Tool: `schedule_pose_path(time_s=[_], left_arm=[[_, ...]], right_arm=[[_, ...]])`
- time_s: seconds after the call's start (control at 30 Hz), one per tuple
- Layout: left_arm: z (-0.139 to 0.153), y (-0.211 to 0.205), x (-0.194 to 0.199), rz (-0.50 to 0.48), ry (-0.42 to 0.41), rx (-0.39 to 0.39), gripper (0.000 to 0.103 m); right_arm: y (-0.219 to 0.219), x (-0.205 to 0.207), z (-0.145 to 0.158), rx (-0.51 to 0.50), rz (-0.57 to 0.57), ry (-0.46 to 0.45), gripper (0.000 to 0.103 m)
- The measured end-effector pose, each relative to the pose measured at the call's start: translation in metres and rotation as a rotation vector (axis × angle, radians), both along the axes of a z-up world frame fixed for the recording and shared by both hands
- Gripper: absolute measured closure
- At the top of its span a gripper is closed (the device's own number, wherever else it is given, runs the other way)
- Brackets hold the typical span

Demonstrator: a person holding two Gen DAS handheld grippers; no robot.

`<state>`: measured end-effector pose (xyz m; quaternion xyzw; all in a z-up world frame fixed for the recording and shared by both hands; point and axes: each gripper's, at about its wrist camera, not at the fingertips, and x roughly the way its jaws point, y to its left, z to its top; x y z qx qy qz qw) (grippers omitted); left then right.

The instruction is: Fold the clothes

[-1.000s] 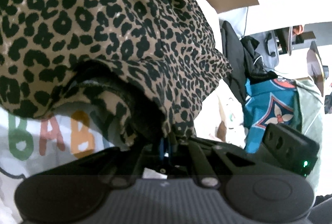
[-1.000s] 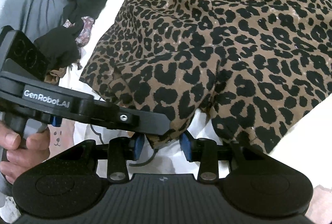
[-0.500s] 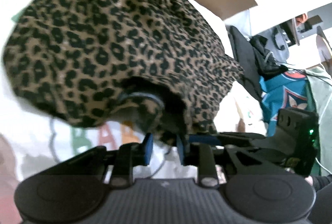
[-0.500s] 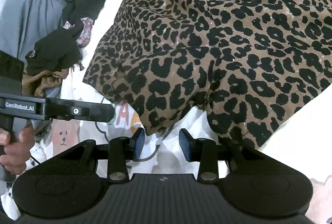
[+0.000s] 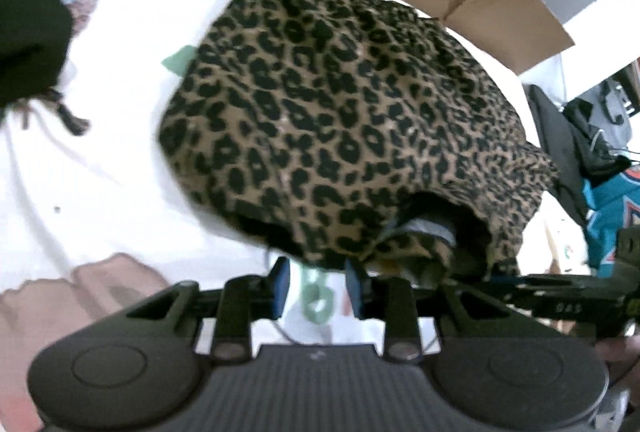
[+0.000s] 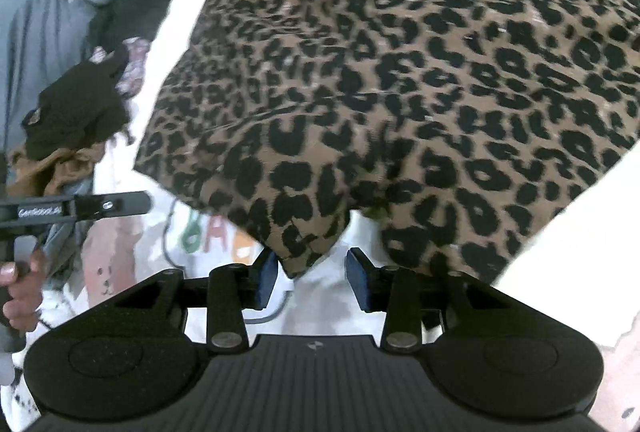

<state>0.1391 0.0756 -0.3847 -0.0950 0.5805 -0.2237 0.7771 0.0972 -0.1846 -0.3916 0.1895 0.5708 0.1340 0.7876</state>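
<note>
the leopard-print garment (image 6: 400, 79) lies doubled on the white printed sheet (image 6: 560, 232); its near hem sits just ahead of the right gripper (image 6: 308, 276) and left gripper (image 5: 316, 288); both gape, holding nothing.

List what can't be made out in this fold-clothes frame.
- Left wrist view: the leopard-print garment is motion-blurred; its dark hem opening hides the inside layers.
- Right wrist view: the printed lettering on the white sheet is partly covered by the garment's edge.
- Both views: the garment type is unclear.
</note>
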Motion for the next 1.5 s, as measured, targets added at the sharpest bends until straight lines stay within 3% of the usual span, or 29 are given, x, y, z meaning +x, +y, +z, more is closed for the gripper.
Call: schedule_pose_path(time_s=[0.17,0.43,0.5,0.57,0.87,1.0,1.07,1.1,1.5], left_arm=[[-0.004,0.010,-0.002,0.028,-0.007,0.043,0.071],[-0.007,0.014,-0.003,0.041,-0.015,0.067,0.071],[-0.006,0.013,-0.004,0.036,-0.019,0.069,0.071],[-0.006,0.013,-0.004,0.029,-0.025,0.073,0.071],[-0.011,0.016,-0.002,0.043,-0.029,0.095,0.071],[-0.013,0.015,-0.003,0.036,-0.029,0.098,0.071],[-0.013,0.016,-0.003,0.035,-0.031,0.102,0.071],[-0.014,0.016,-0.002,0.036,-0.033,0.104,0.071],[-0.023,0.018,0.010,0.047,-0.088,0.132,0.067]], right_arm=[[-0.010,-0.004,0.002,-0.034,-0.028,-0.002,0.061],[-0.002,-0.004,0.022,-0.118,0.029,-0.113,0.062],[-0.002,-0.003,0.023,-0.126,0.031,-0.121,0.078],[-0.002,-0.003,0.025,-0.134,0.031,-0.133,0.082],[0.002,-0.004,0.034,-0.211,0.053,-0.204,0.081],[0.002,-0.002,0.030,-0.208,0.055,-0.192,0.083],[0.000,-0.003,0.028,-0.199,0.051,-0.184,0.098],[-0.002,-0.004,0.028,-0.194,0.049,-0.181,0.099],[-0.031,-0.009,0.024,-0.172,-0.022,-0.144,0.102]])
